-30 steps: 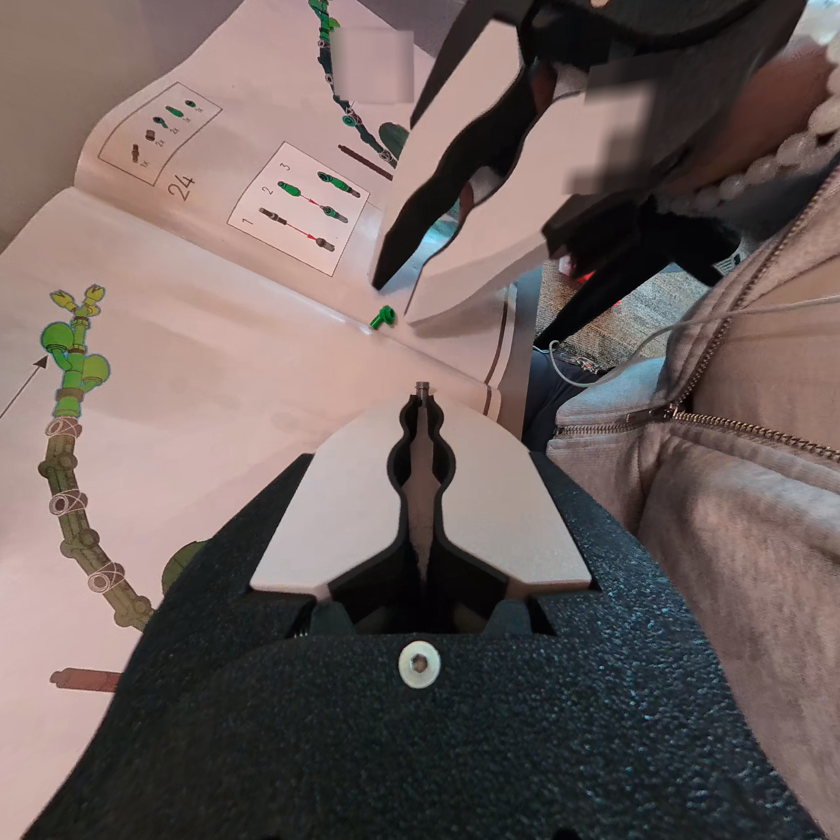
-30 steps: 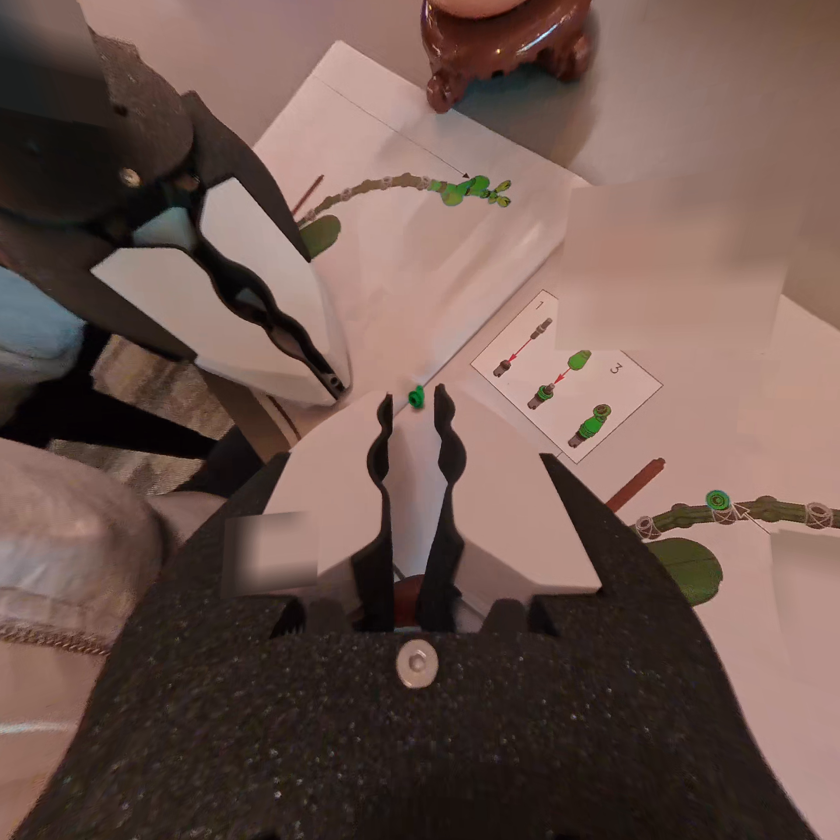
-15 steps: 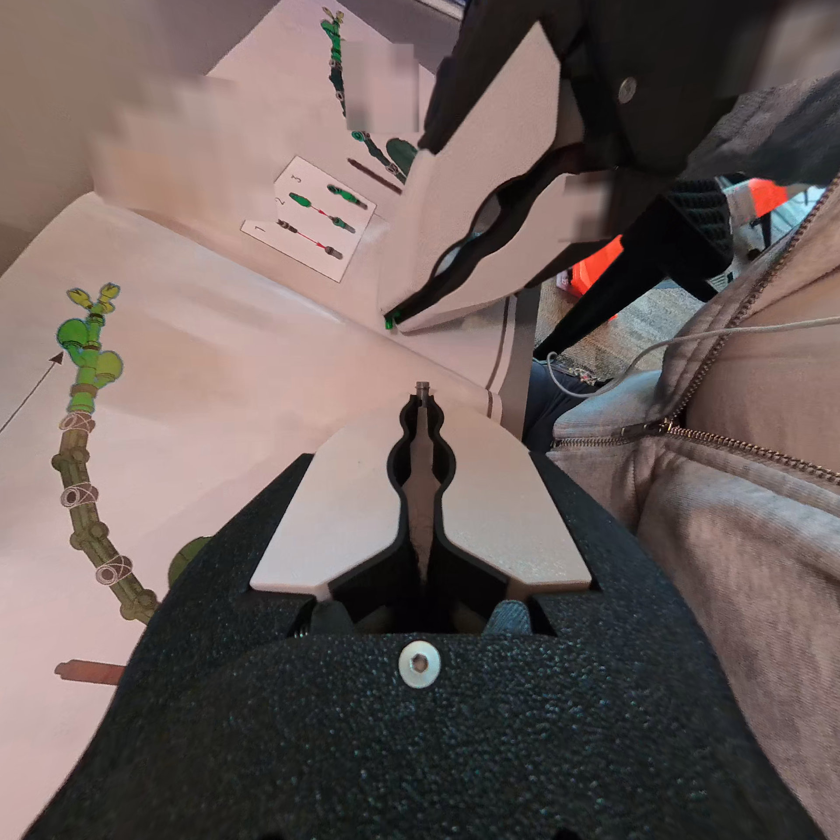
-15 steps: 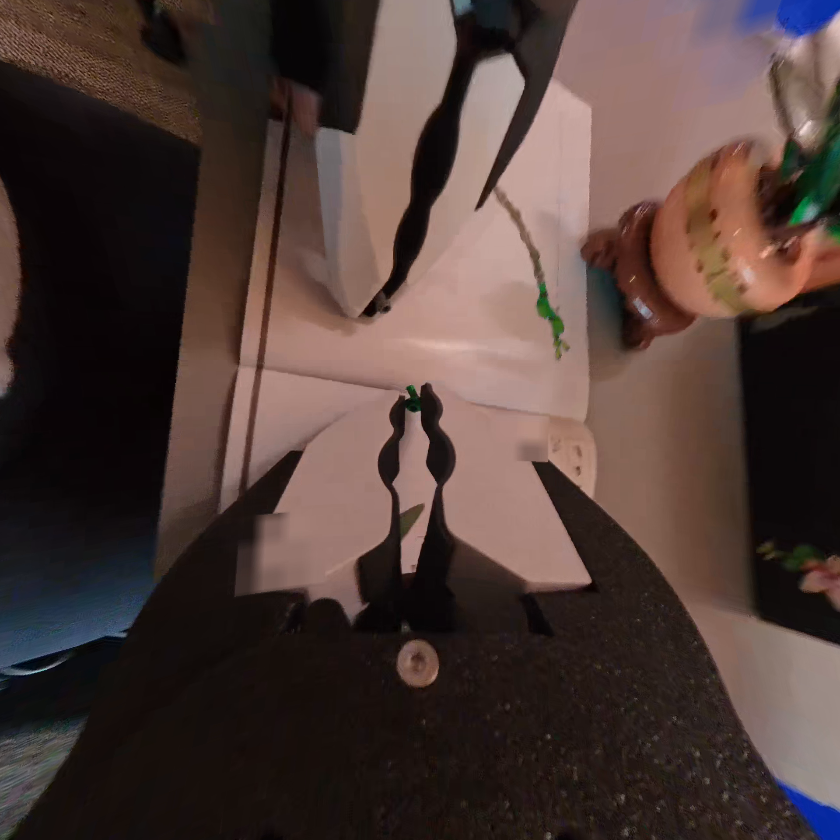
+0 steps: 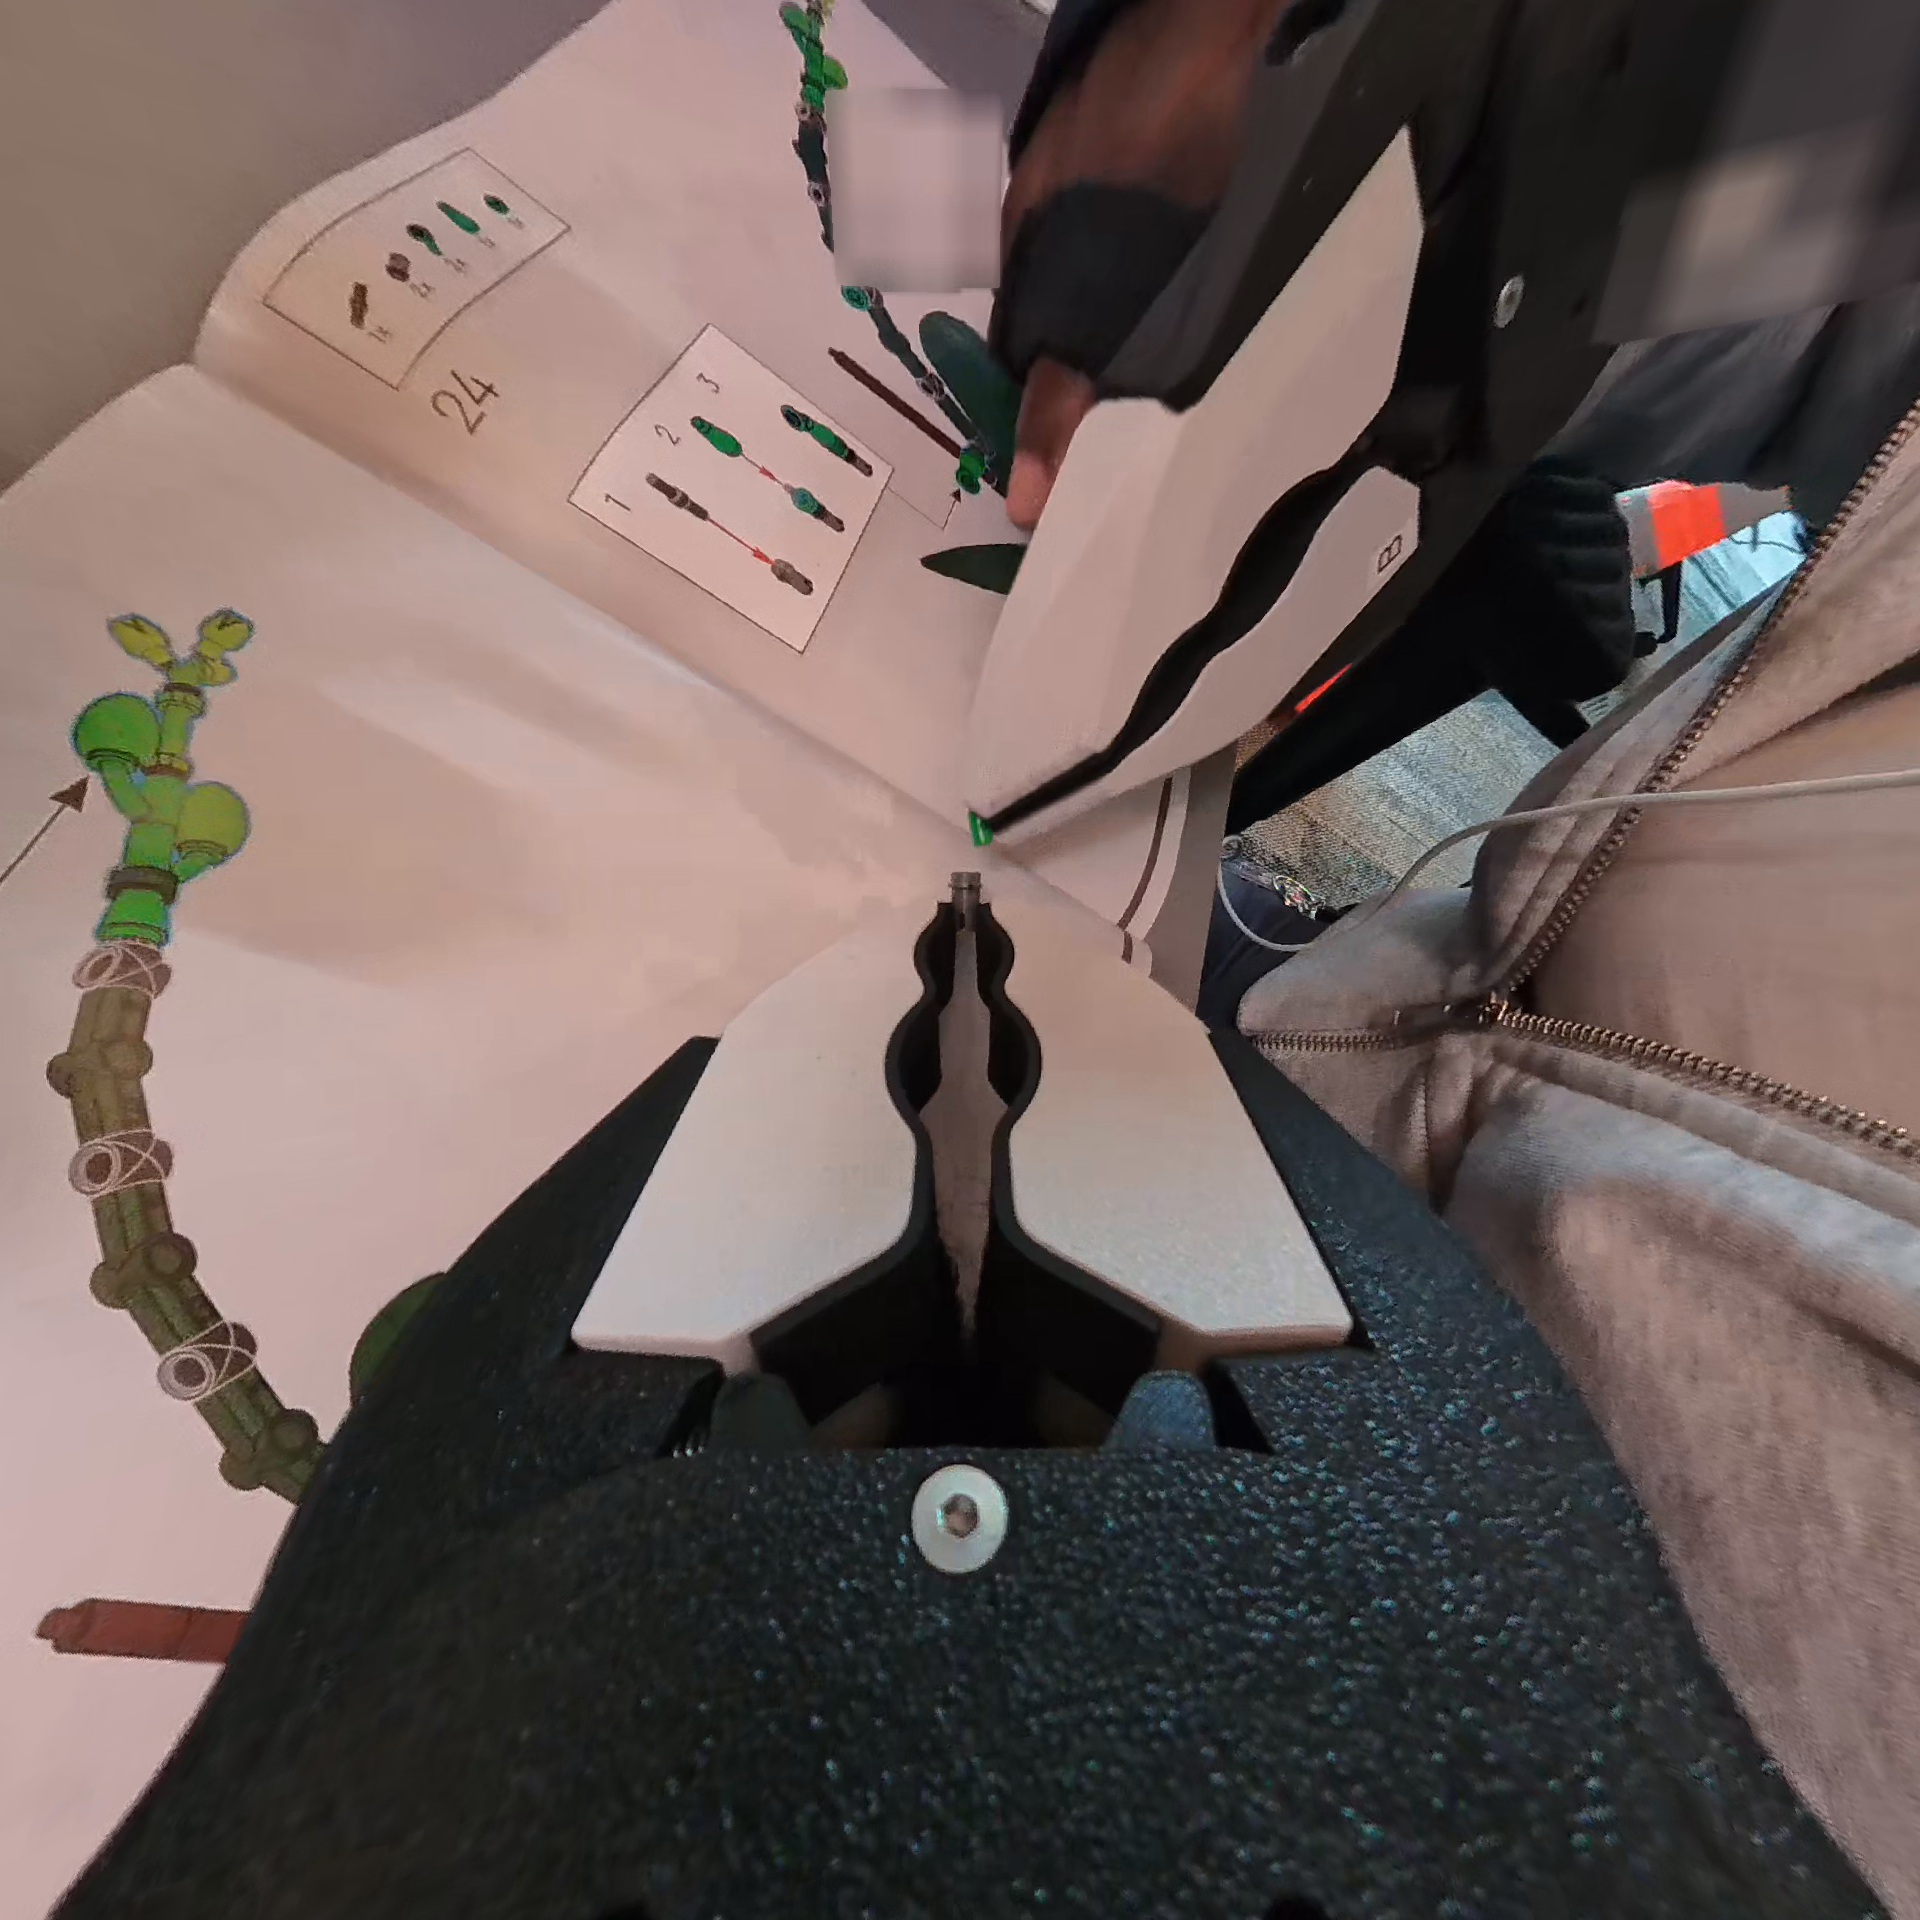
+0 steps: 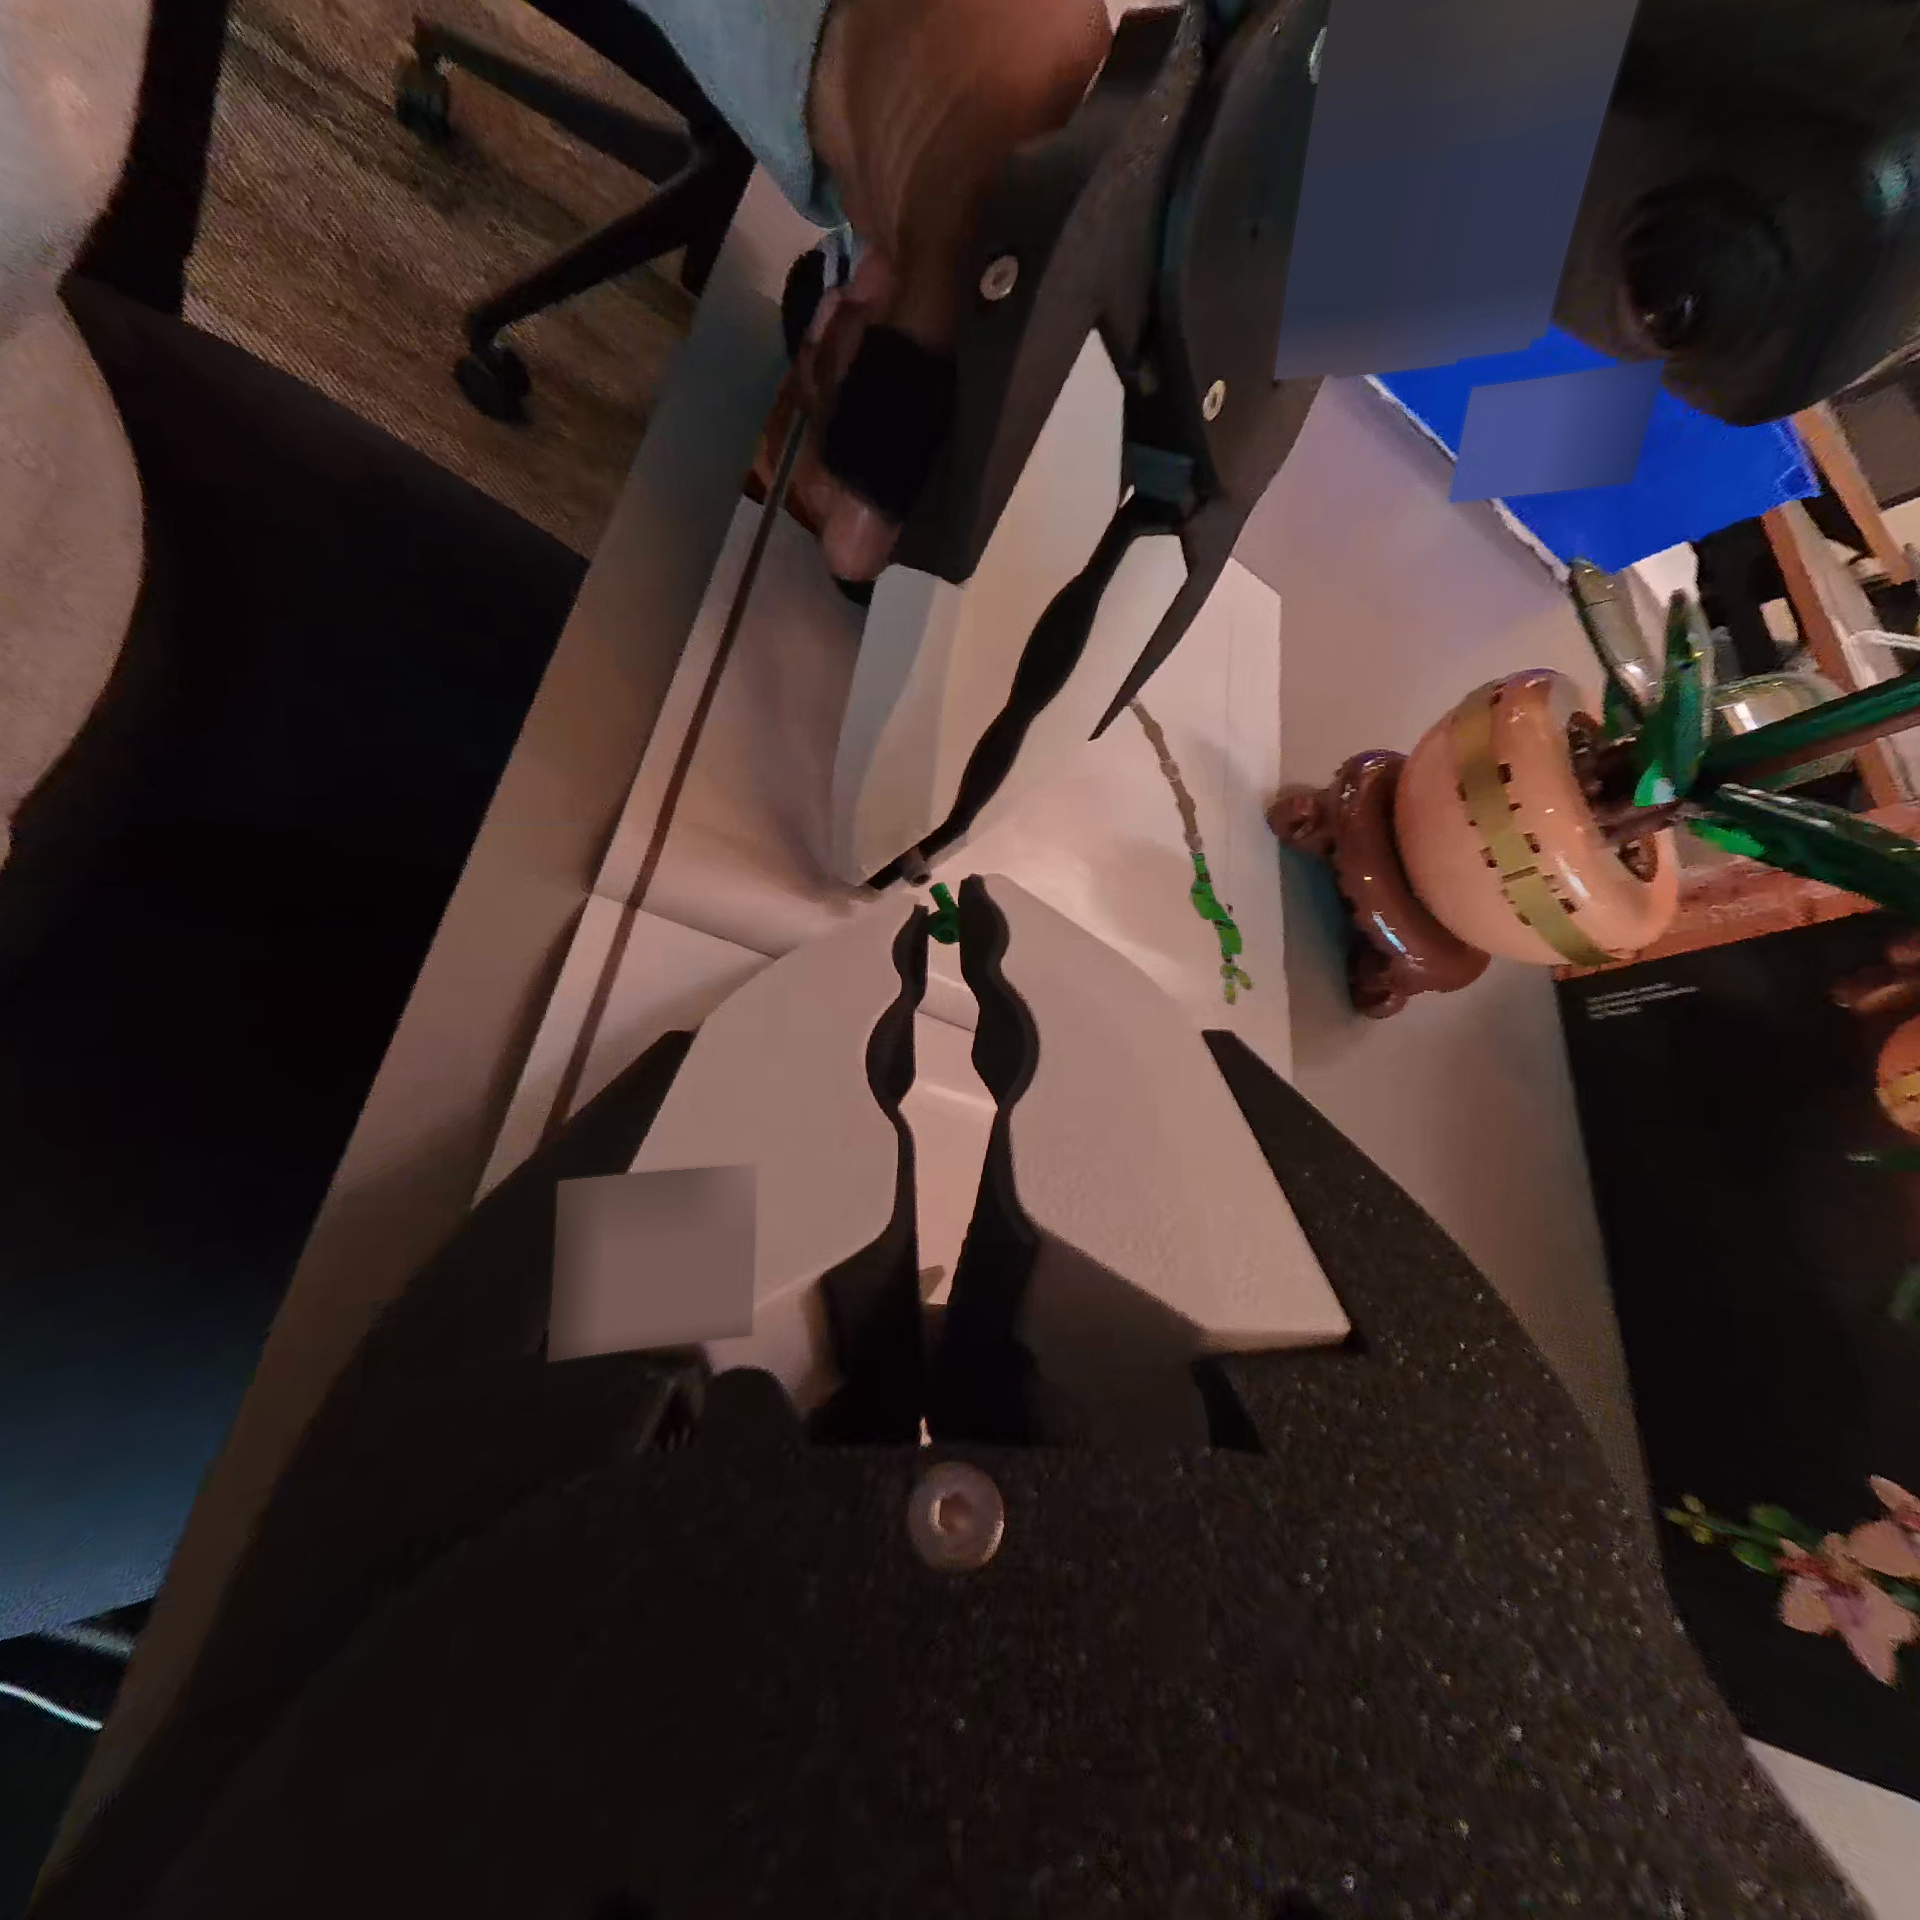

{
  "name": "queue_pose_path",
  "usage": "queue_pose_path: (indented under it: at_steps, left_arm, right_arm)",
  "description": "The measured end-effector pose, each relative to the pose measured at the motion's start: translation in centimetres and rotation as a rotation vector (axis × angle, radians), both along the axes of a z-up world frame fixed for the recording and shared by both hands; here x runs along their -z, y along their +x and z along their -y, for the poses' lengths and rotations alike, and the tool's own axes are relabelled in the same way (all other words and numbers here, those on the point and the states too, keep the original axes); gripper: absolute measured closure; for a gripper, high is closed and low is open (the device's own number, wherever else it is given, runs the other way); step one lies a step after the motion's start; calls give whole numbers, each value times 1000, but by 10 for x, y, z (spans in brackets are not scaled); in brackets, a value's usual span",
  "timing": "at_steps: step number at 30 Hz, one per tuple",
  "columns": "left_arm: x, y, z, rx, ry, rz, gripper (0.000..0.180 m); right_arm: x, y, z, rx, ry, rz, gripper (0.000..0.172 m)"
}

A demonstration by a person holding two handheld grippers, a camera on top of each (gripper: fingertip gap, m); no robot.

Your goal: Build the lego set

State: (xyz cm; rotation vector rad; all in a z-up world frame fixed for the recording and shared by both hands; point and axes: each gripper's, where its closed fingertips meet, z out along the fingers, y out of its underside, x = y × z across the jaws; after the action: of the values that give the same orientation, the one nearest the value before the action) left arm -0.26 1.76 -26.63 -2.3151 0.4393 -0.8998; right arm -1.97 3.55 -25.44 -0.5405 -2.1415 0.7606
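Note:
My left gripper [image 5: 965,914] is shut on a small grey pin [image 5: 966,891] whose end sticks out past its fingertips; it also shows in the right wrist view [image 6: 902,871], pin end visible. My right gripper [image 6: 943,914] is shut on a tiny green piece [image 6: 943,914]; it shows in the left wrist view [image 5: 987,826] with the green piece [image 5: 981,828] at its tips. The two gripper tips are close together, just above the open instruction booklet [image 5: 520,831], the green piece a short way from the pin's end.
A pinkish pot on a brown stand [image 6: 1475,852] holds green stems at the right. A dark box with printed flowers [image 6: 1766,1351] lies beside it. The table edge [image 6: 623,727] and a chair base [image 6: 582,208] are at the left. A person's grey zipped jacket [image 5: 1610,1143] is close on the right. My two grippers' fingertips are within a few centimetres of each other.
The right gripper closed on the green piece that lay on the booklet, lifted it and turned over, bringing it up to the left gripper's pin. The left gripper stayed shut on the pin.

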Motion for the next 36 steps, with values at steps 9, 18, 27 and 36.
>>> queue_pose_path:
  at_steps: [9,18,27,36]
  left_arm:
    - [1,-1,-1,-15,-18,9,178]
    - [1,-1,-2,-23,-26,19,178]
    - [1,-1,-3,-24,-30,22,178]
    - [1,0,-3,-14,-19,9,177]
  right_arm:
    - [7,0,0,27,-86,56,167]
    - [6,-2,1,36,-78,33,167]
    - [5,-1,6,-14,-50,29,172]
    - [-1,-7,-22,129,-249,97,167]
